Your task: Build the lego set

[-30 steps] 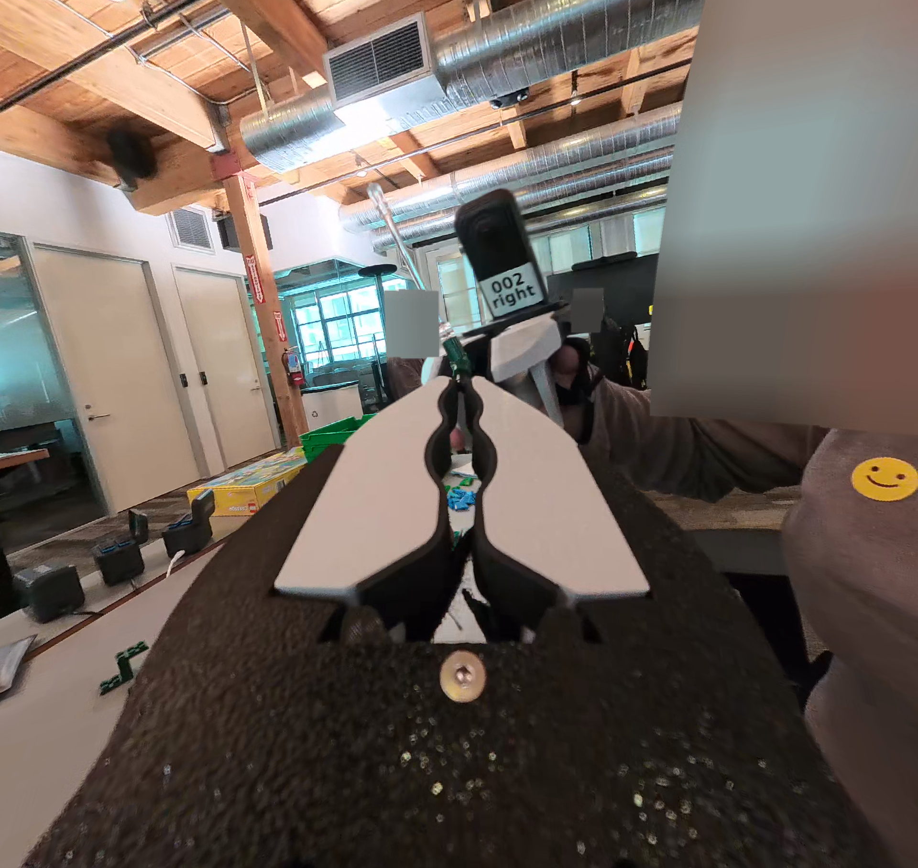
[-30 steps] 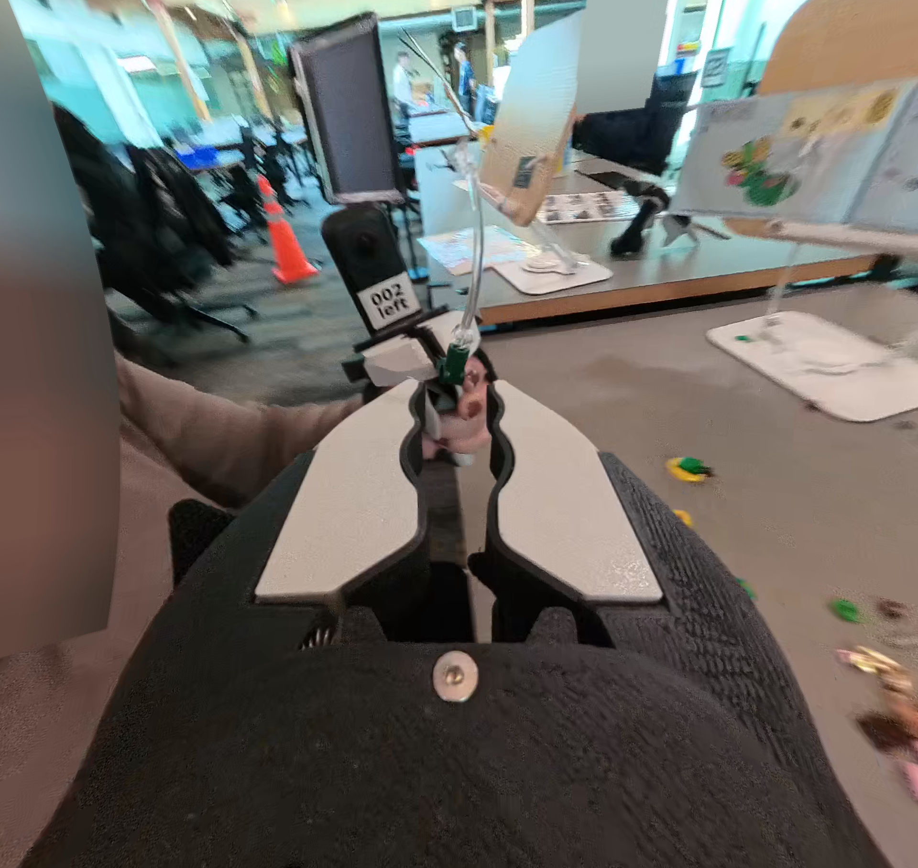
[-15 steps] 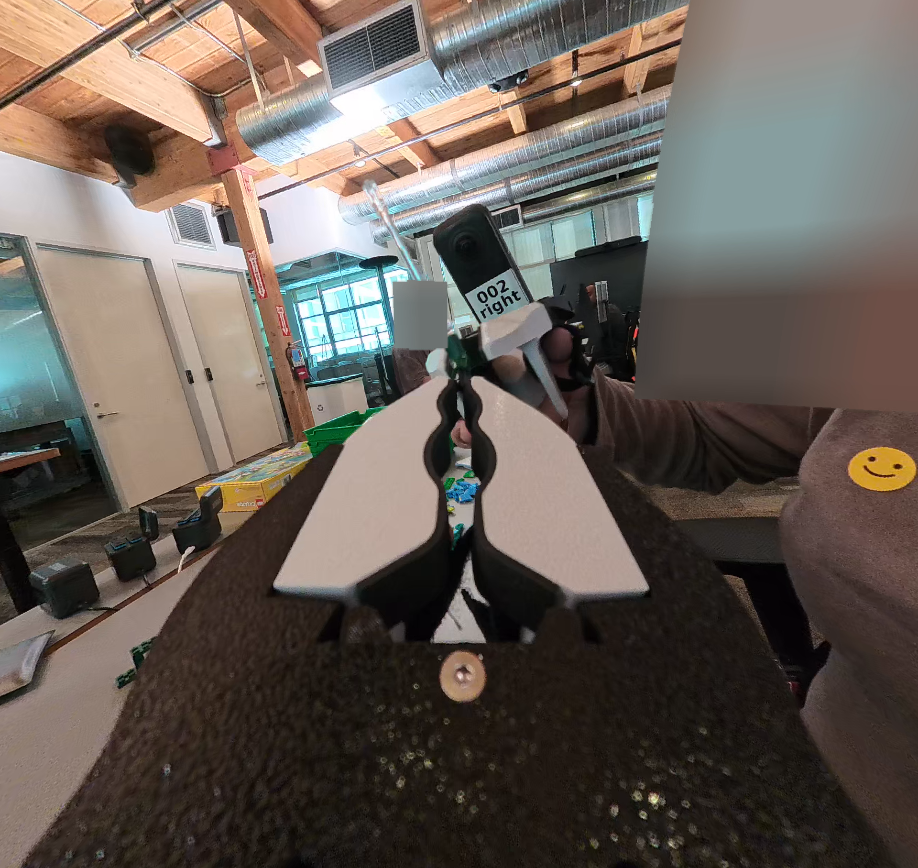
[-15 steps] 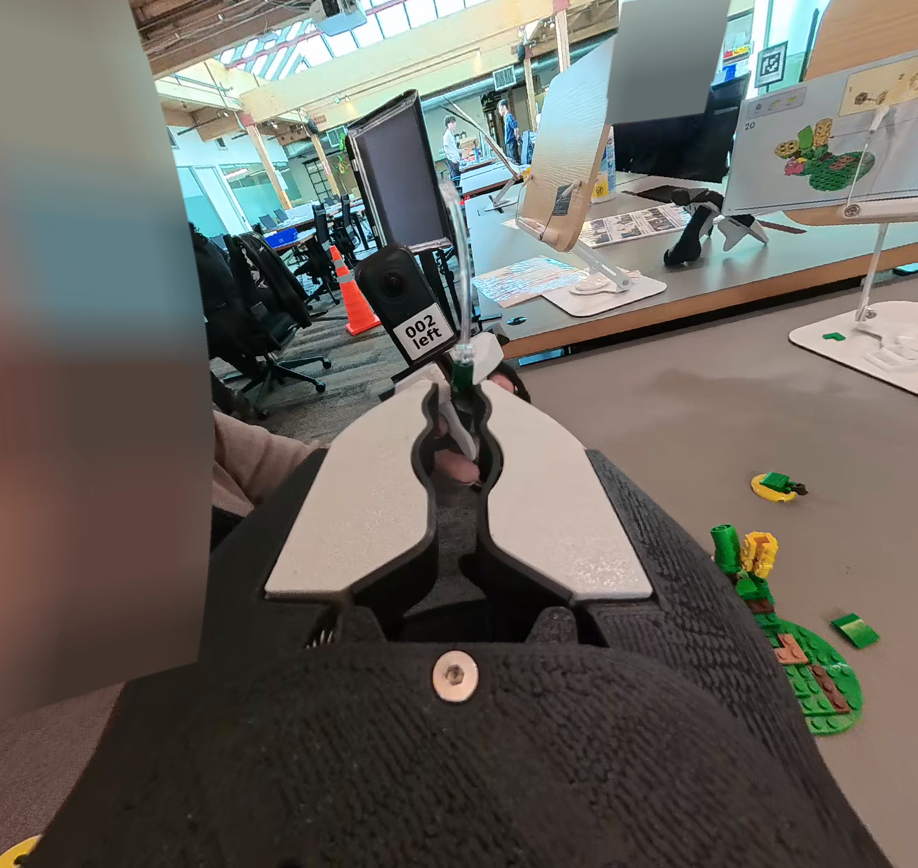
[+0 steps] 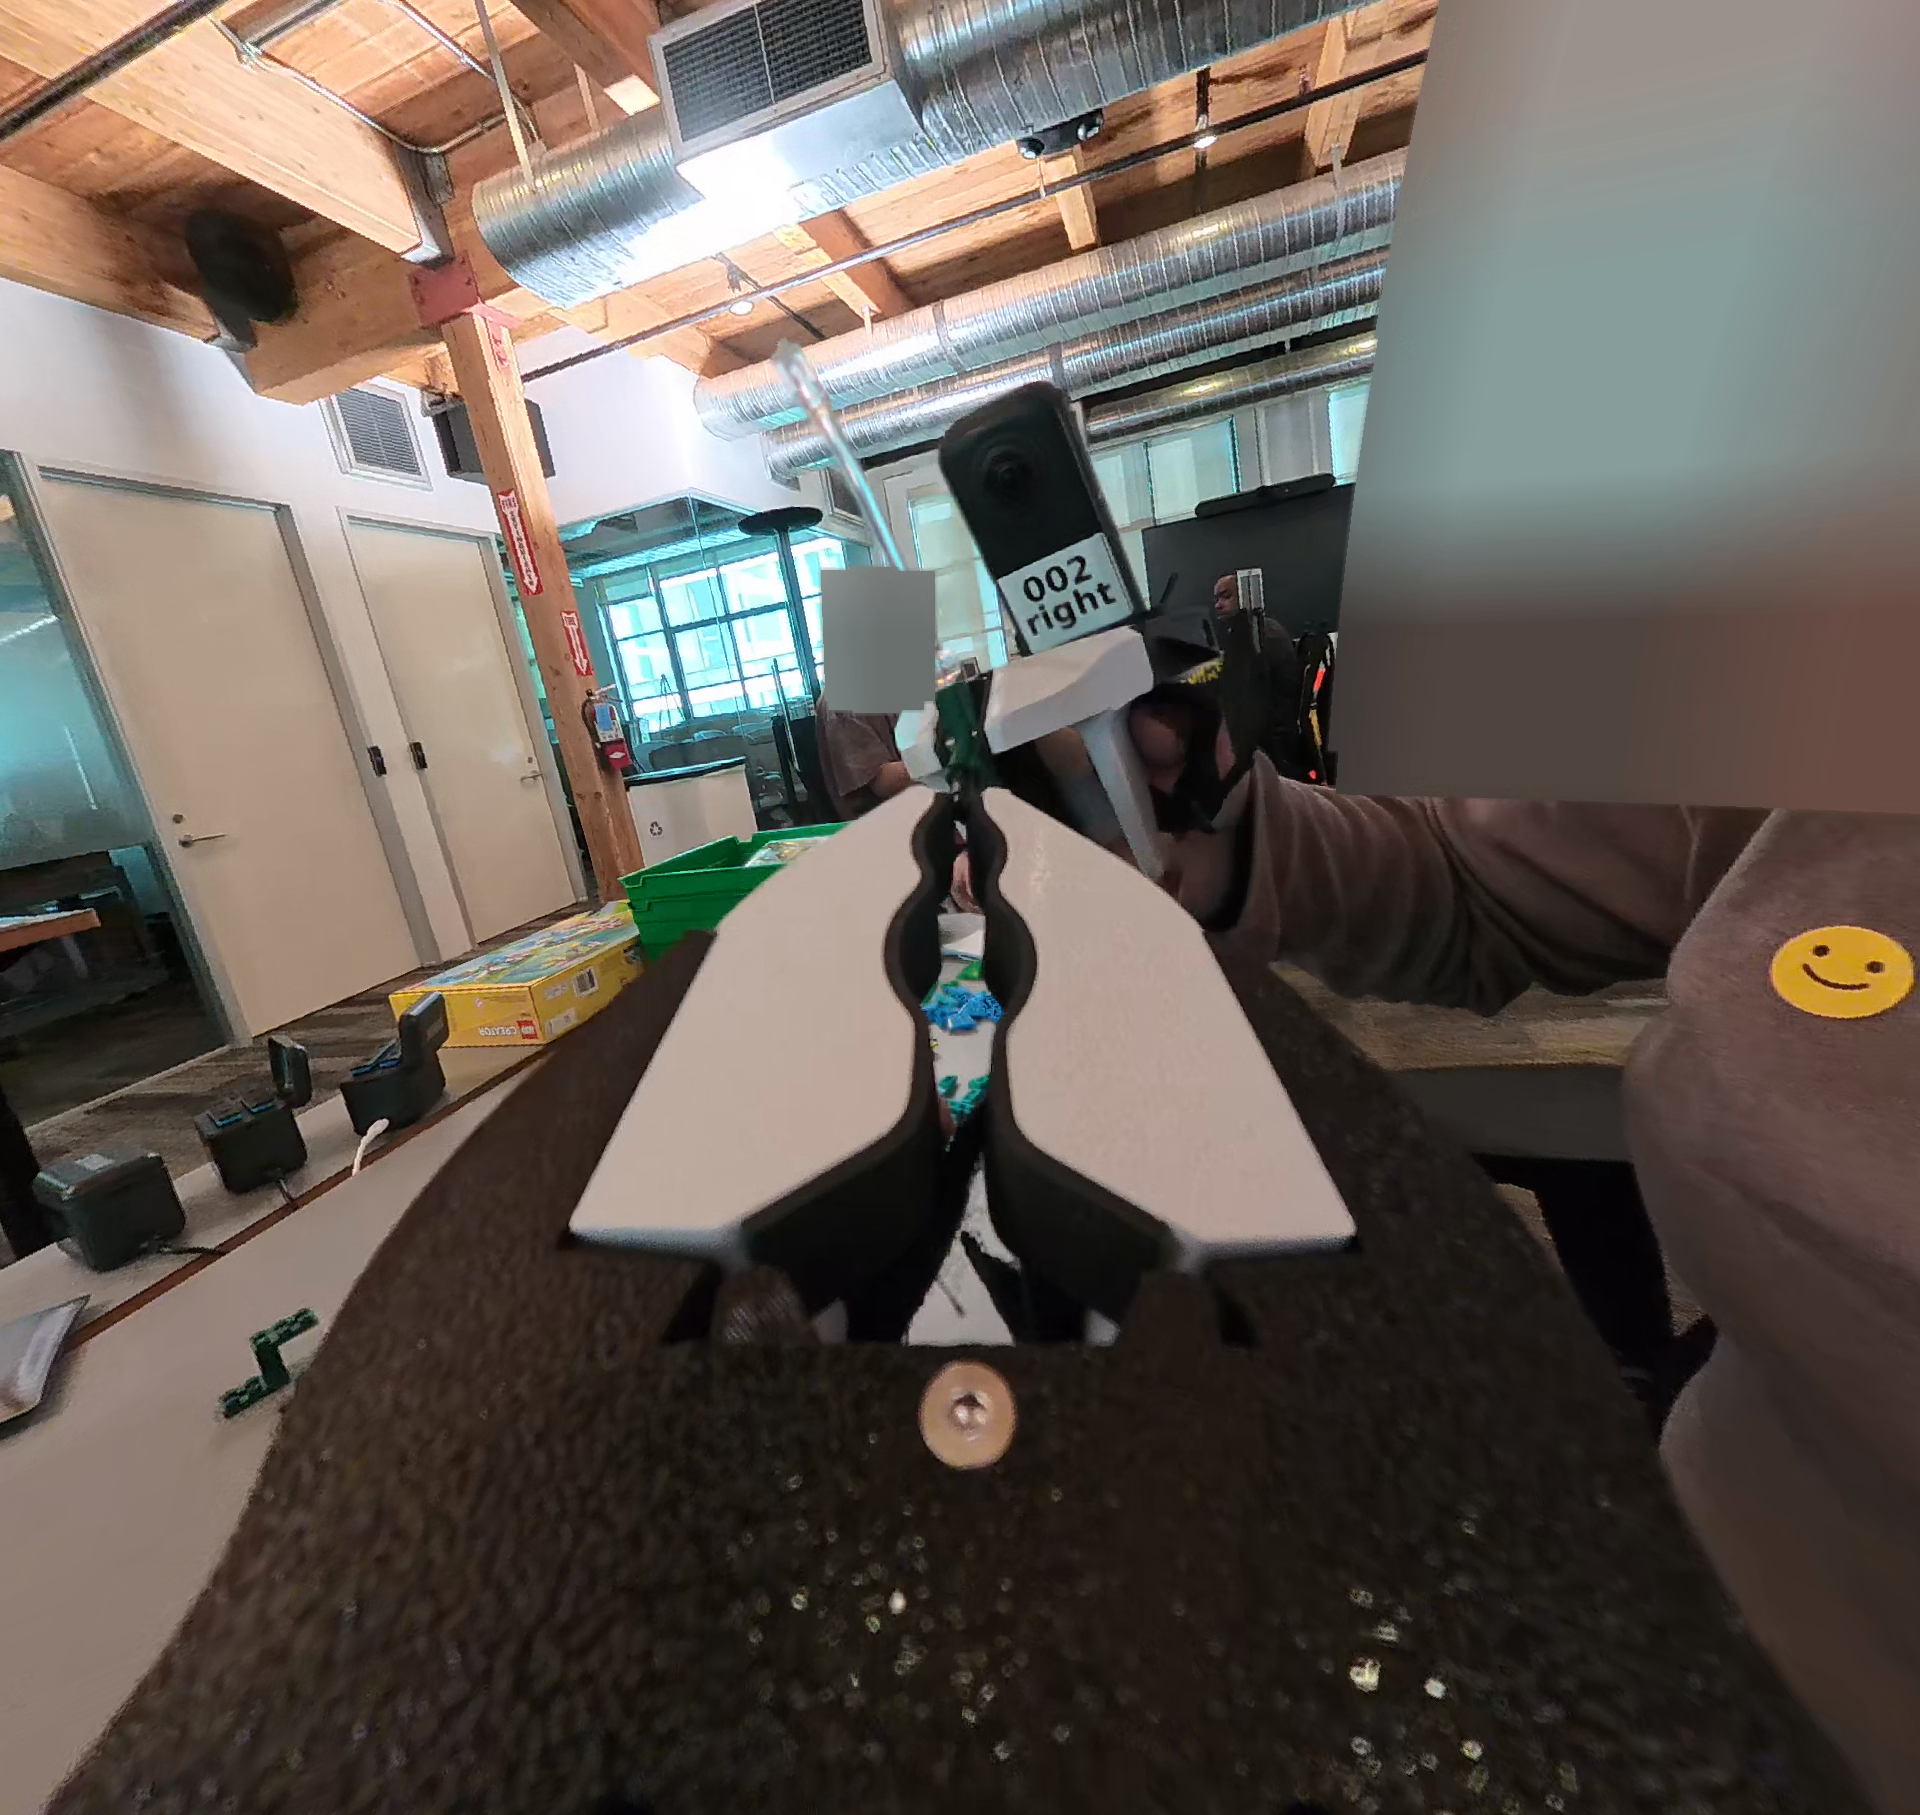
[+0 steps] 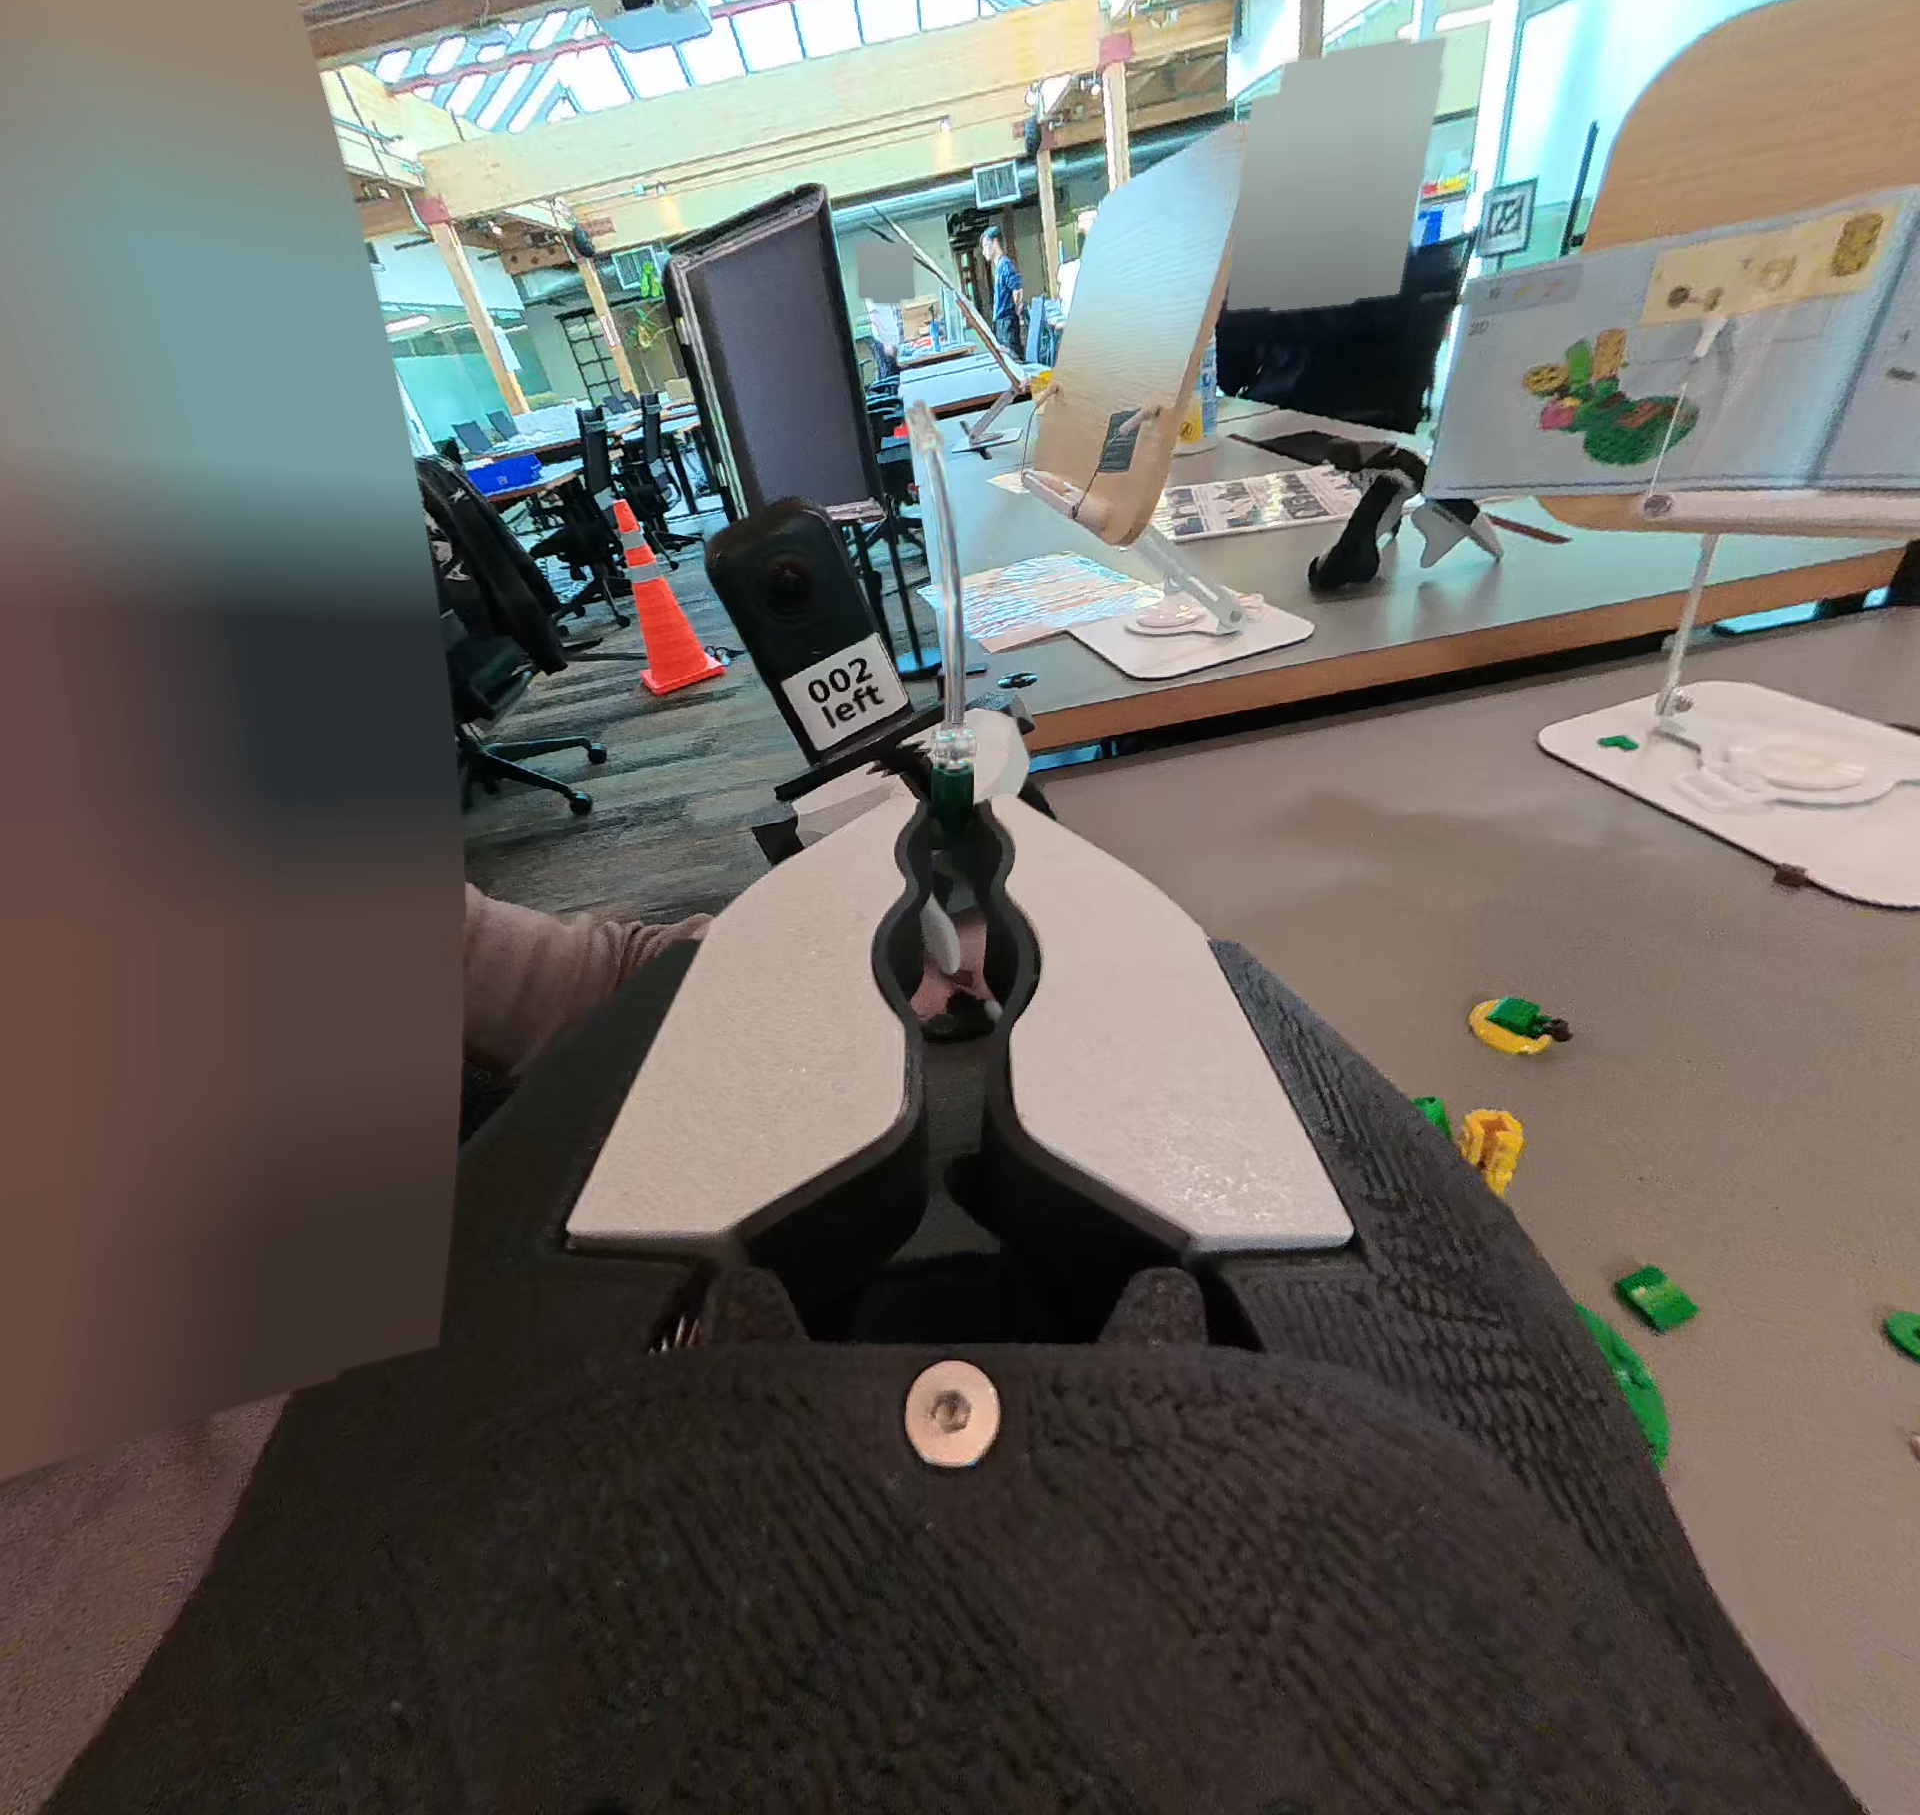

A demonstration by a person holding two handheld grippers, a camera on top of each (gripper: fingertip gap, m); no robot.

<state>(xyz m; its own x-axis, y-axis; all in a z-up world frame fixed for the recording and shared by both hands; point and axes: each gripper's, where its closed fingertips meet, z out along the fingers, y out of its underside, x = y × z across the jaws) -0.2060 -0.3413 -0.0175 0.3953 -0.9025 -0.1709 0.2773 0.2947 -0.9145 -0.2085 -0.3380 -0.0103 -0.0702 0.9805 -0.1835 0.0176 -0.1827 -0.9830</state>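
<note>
Both grippers are raised above the table and face each other tip to tip. Between them is a small dark green lego piece with a clear bendy rod rising from it. My left gripper is shut, with the green piece at its tips. My right gripper is shut on the same green piece, and the clear rod curves up from it. The right gripper's white fingers flank the piece in the left wrist view.
A grey table holds a round green lego base, a yellow flower piece, a yellow disc and a green plate. An instruction booklet stands at the far right. Blue pieces and a green piece lie on the table. The grippers are tip to tip, or close to it.
My right gripper's jaws have narrowed onto the green piece. The right wrist view has swung up and left off the table. The left gripper has stayed shut and nearly still.
</note>
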